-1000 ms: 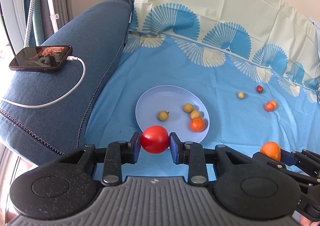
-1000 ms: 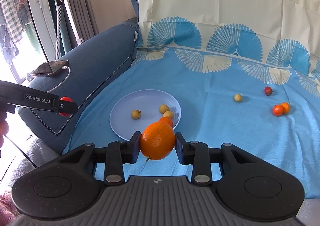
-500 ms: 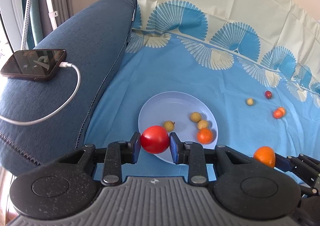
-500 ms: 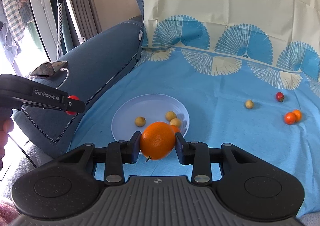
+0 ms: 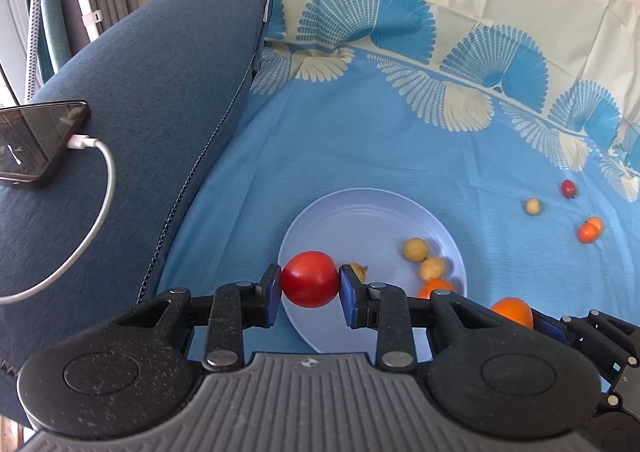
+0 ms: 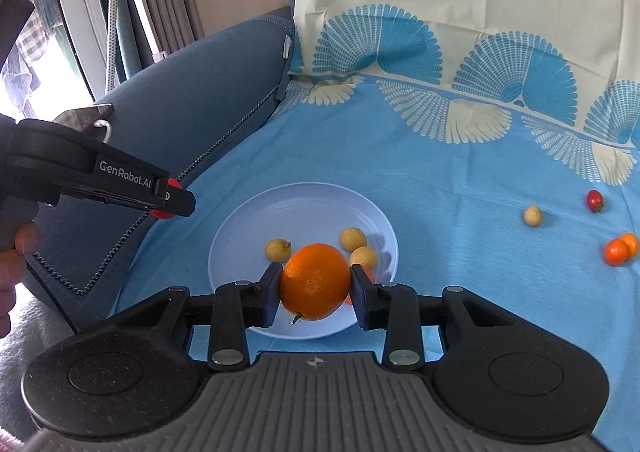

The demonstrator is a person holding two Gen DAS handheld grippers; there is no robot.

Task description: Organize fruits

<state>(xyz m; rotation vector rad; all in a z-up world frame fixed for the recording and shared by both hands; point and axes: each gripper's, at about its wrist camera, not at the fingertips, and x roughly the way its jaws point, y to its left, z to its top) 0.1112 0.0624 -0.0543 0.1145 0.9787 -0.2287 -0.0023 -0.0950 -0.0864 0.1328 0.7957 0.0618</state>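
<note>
My left gripper (image 5: 310, 288) is shut on a red tomato (image 5: 310, 278), held above the near left rim of the pale blue plate (image 5: 352, 216). My right gripper (image 6: 315, 290) is shut on a large orange (image 6: 315, 281), held over the plate's (image 6: 304, 204) near edge. The plate holds three small yellow fruits (image 6: 353, 239) and a small orange fruit, partly hidden behind the held orange. The orange also shows in the left wrist view (image 5: 513, 311). The left gripper with the tomato shows in the right wrist view (image 6: 170, 198).
On the blue cloth to the right lie a yellow fruit (image 6: 532, 216), a red fruit (image 6: 595, 200) and two small orange fruits (image 6: 620, 249). A dark blue sofa arm (image 5: 140, 112) on the left carries a phone (image 5: 36, 142) with a white cable.
Both grippers have moved forward and closer over the plate, each still holding its fruit. The plate now lies nearer under both.
</note>
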